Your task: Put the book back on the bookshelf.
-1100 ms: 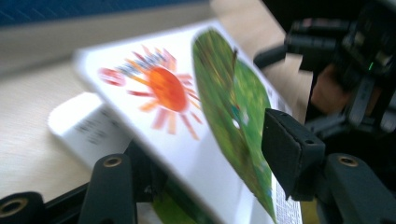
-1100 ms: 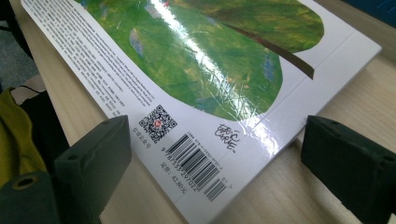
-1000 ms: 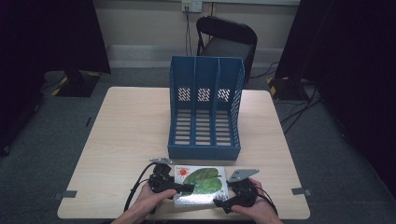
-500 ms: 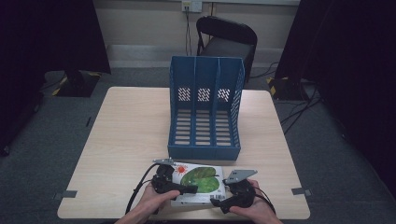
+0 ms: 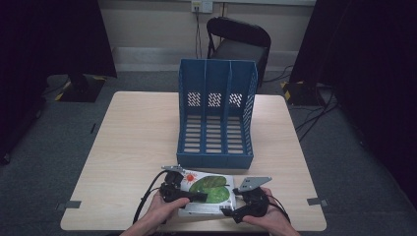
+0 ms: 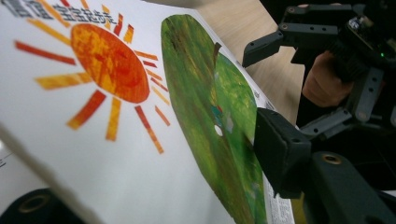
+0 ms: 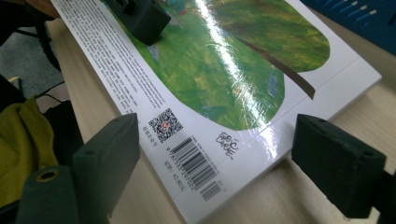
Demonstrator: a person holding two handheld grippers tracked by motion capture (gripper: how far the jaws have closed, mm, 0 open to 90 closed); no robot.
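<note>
The picture book [image 5: 206,192] lies at the near edge of the tabletop [image 5: 133,147], just in front of the blue three-slot file rack [image 5: 216,115]. Its cover shows an orange sun [image 6: 107,63] and a large green leaf [image 7: 233,60]; a barcode [image 7: 194,165] sits at the corner nearest the right hand-held gripper.

Left hand-held gripper [image 5: 183,192]: positioned at the book's left side. Its jaws have just been closing, with the book between them; one pad lies on the leaf artwork, the other below the book. The grip appears made, though the lower contact is blurred.

Right hand-held gripper [image 7: 215,175]: jaws stand wide, astride the barcode corner of the book. Neither pad presses on it.
</note>
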